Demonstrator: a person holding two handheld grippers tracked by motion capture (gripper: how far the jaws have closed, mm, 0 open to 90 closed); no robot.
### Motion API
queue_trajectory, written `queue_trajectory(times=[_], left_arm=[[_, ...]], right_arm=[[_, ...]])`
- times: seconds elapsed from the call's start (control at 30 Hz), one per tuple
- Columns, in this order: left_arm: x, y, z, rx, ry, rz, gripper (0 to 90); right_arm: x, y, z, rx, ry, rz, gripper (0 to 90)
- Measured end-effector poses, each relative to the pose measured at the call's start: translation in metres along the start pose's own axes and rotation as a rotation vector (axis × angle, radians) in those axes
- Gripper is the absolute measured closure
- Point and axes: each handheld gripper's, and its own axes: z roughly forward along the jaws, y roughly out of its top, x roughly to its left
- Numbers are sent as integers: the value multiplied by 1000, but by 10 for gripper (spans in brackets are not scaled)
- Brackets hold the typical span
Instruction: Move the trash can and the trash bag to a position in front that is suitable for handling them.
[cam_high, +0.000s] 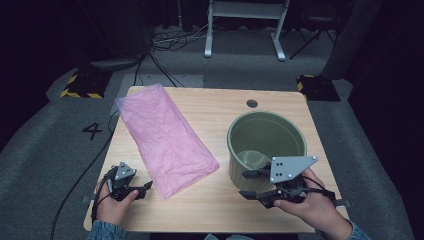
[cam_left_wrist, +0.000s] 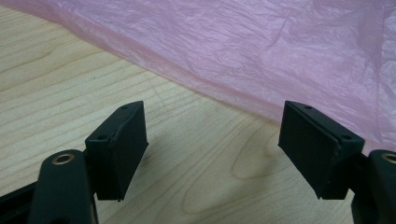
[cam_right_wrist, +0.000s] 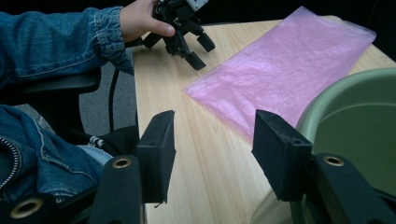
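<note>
A flat pink plastic bag lies slantwise on the left half of the wooden table. A round green bin stands upright on the right half, with its mouth open to the top. My left gripper rests near the front left edge, open, its tips just short of the bag's near corner. In the left gripper view the left gripper has bare wood between its jaws and the bag beyond. My right gripper is open beside the bin's front wall. In the right gripper view the right gripper holds nothing, the bin stands at the right, and the bag and the left gripper lie farther off.
A round cable hole sits near the table's far edge. On the floor beyond are cables, a white frame and yellow-black striped blocks. A denim sleeve reaches along the table's front edge.
</note>
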Motion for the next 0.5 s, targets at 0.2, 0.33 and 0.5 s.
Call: queue_trajectory(times=[0.2, 0.33, 0.5], left_arm=[[2, -1, 0, 3, 3, -7, 234], [2, -1, 0, 4, 3, -8, 234], [3, -1, 1, 5, 6, -8, 234]], right_arm=[[-26, -1, -26, -58, -139, 67, 441], [-72, -10, -55, -72, -344, 157, 423], [-119, -32, -69, -30, -446, 211, 421]])
